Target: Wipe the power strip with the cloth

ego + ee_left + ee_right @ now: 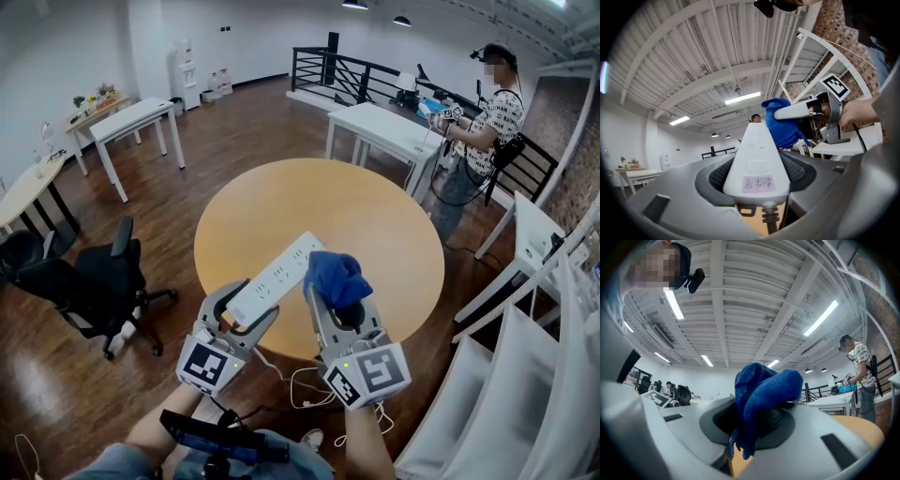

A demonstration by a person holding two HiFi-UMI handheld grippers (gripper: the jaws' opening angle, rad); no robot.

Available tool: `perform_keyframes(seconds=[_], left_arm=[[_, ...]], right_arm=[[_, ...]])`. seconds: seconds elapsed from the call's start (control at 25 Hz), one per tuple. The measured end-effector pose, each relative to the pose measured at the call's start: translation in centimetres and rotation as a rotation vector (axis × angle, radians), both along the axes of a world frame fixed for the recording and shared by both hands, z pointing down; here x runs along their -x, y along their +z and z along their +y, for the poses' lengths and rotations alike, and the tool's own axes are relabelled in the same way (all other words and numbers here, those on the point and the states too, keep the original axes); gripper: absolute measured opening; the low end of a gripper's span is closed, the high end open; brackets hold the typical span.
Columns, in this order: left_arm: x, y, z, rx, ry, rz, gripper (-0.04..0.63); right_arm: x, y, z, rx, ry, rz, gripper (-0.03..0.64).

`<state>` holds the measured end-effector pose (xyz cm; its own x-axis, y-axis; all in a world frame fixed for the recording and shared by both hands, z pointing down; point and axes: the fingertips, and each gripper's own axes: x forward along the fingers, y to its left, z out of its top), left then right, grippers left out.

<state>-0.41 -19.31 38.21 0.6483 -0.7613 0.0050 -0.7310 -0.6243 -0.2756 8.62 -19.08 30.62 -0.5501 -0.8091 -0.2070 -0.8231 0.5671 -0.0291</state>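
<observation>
Partly, cloth [759,399] hides R jaws, cord [771,220] cropped

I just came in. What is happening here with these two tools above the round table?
A person holds a gripper in each hand above the round wooden table. The left gripper has its jaws shut on a white power strip near its cord end. The right gripper clamps a bunched blue cloth right beside the strip's far part. Whether they touch is unclear.
</observation>
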Motion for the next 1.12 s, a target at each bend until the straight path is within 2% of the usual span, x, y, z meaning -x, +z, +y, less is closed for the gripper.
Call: perform_keyframes(seconds=[0.36, 0.76, 0.88, 1.0, 1.12], left_arm=[[0.6, 0.2, -0.5, 0.028, -0.023, 0.027, 0.284], [0.4, 2.8, -1.6, 0.076, -0.04, 0.041, 0.284], [0.5, 6.3, -2.8, 0.136, -0.05, 0.043, 0.284], [0.5, 11.0, -3.5, 0.24, -0.067, 0.024, 0.284], [0.3, 15.8, -4.0, 0.348, -0.084, -0.024, 0.284]], right_arm=[[4.1, 2.6, 2.0, 0.019, -0.092, -0.018, 0.073], [3.6, 3.3, 2.3, 0.042, -0.082, -0.024, 0.072], [2.8, 3.4, 2.4, 0.045, -0.065, -0.022, 0.072], [1.8, 4.0, 2.7, 0.061, -0.041, -0.023, 0.072], [0.6, 4.6, 3.1, 0.075, -0.016, -0.03, 0.073]])
